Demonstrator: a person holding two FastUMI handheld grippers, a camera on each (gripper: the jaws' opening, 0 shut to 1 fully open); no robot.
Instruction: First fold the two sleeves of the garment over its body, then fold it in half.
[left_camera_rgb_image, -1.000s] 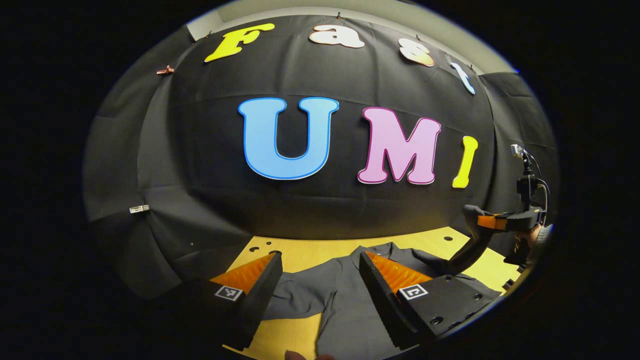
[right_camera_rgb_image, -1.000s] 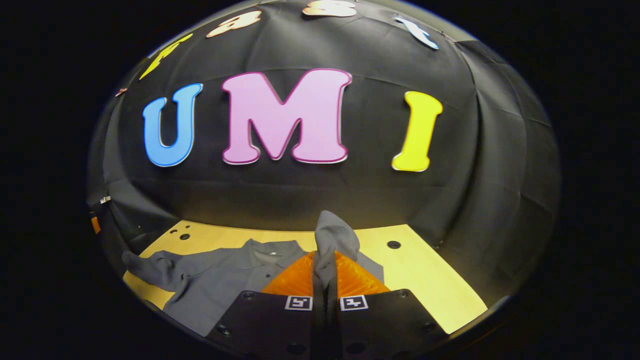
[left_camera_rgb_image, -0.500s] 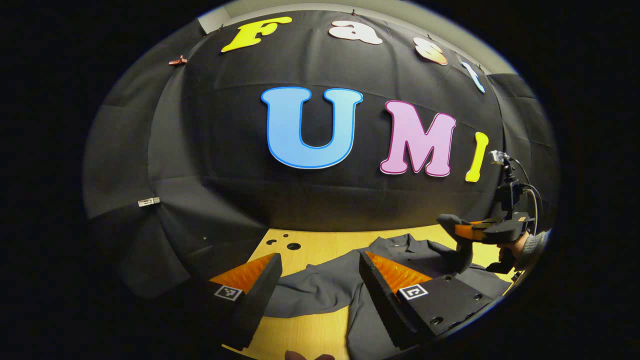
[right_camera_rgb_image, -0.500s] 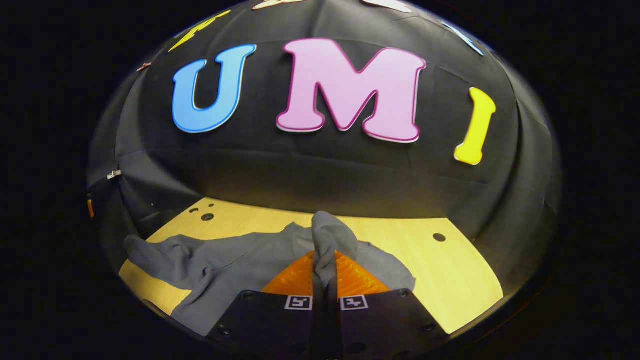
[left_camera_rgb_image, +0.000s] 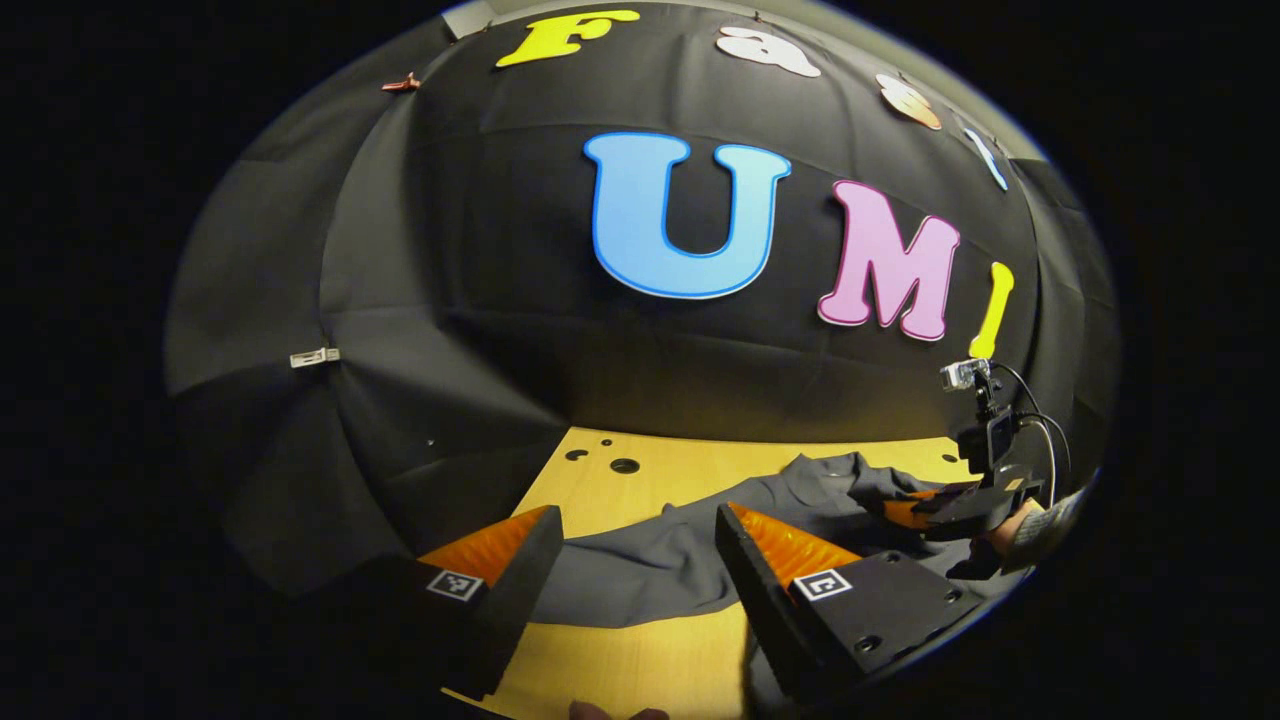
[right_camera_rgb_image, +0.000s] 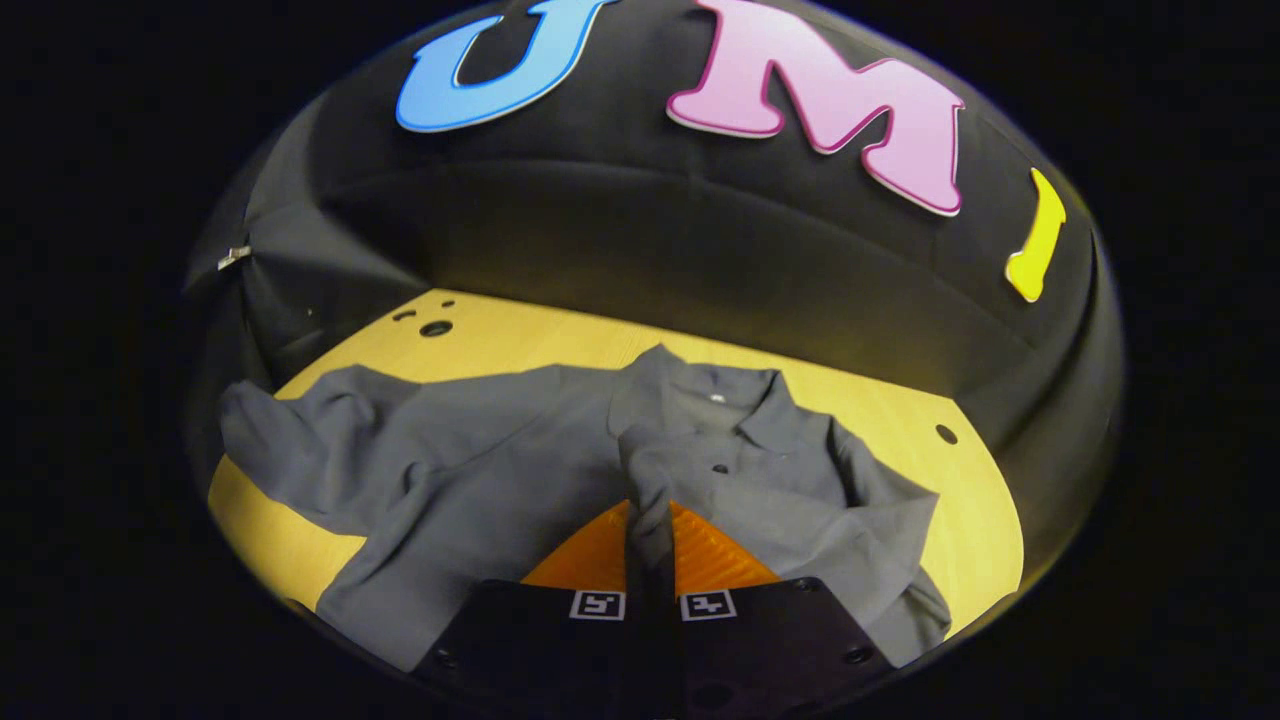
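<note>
Right hand-held gripper (right_camera_rgb_image: 650, 545) pinches sleeve (right_camera_rgb_image: 648, 480) low over shirt (right_camera_rgb_image: 480, 440).

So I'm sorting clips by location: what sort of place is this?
Probably a recording booth, not a home: black cloth wall, a bare wooden table with drilled holes, and a grey shirt laid out for handheld grippers.

A pale wooden table (right_camera_rgb_image: 890, 400) carries a grey shirt (right_camera_rgb_image: 480, 440), which lies spread across most of it with the collar toward the far edge. One sleeve (right_camera_rgb_image: 270, 430) stretches out to the left, reaching the table's left edge. Bare wood shows along the far side and near left corner. Small round holes (right_camera_rgb_image: 436, 328) sit at the far left, another (right_camera_rgb_image: 945, 434) at the right.
</note>
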